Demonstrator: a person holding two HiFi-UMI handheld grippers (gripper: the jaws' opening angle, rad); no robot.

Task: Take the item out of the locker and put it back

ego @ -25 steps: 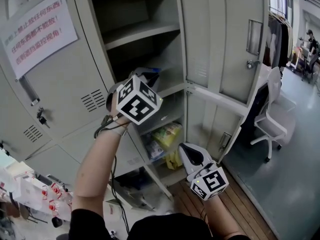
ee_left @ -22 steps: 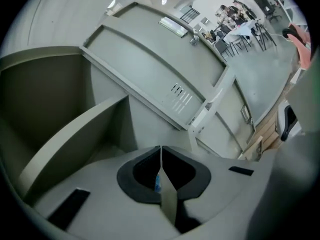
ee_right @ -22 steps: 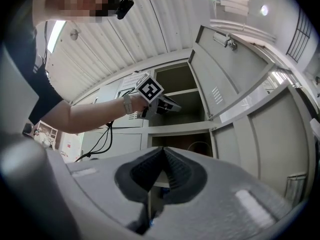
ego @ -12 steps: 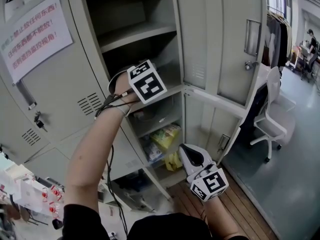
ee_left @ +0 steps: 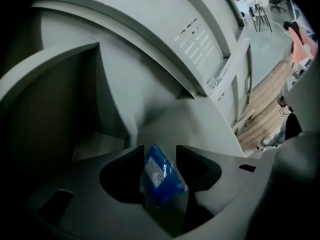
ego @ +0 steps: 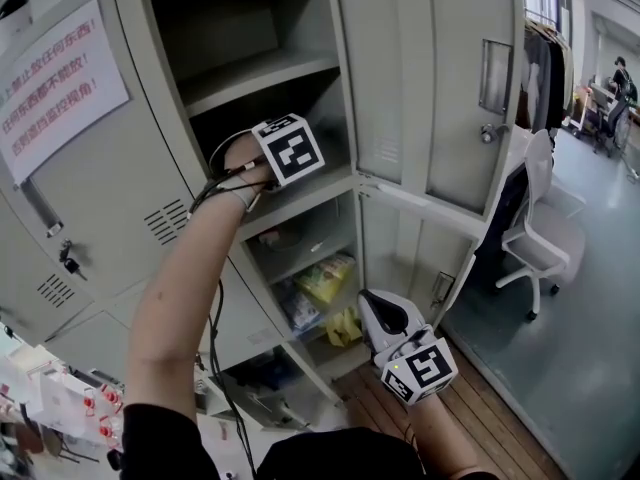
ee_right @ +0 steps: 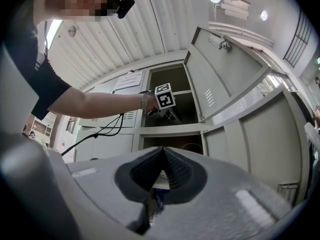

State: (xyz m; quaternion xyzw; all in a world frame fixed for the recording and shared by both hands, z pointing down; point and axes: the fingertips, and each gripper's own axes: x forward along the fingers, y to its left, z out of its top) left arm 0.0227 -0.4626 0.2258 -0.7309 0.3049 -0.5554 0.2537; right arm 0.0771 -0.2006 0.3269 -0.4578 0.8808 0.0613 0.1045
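Left gripper view: the left gripper [ee_left: 160, 148] is standing spread, its jaws having just been opening, with the pads not pressing on anything.
Packet position: the blue packet [ee_left: 161, 176] is sitting between the jaws, apparently resting on the shelf [ee_left: 200, 121] inside the locker [ego: 395, 78].
Handling: the packet is probably behaving as light, soft and crinkly, and its glossy wrapper is likely making it slippery.
Grip point: pinching across the flat middle, beside the white label, is looking safest.
Right gripper: the right gripper [ee_right: 161, 150] is waiting pressed together and empty, low down and well apart from the packet.
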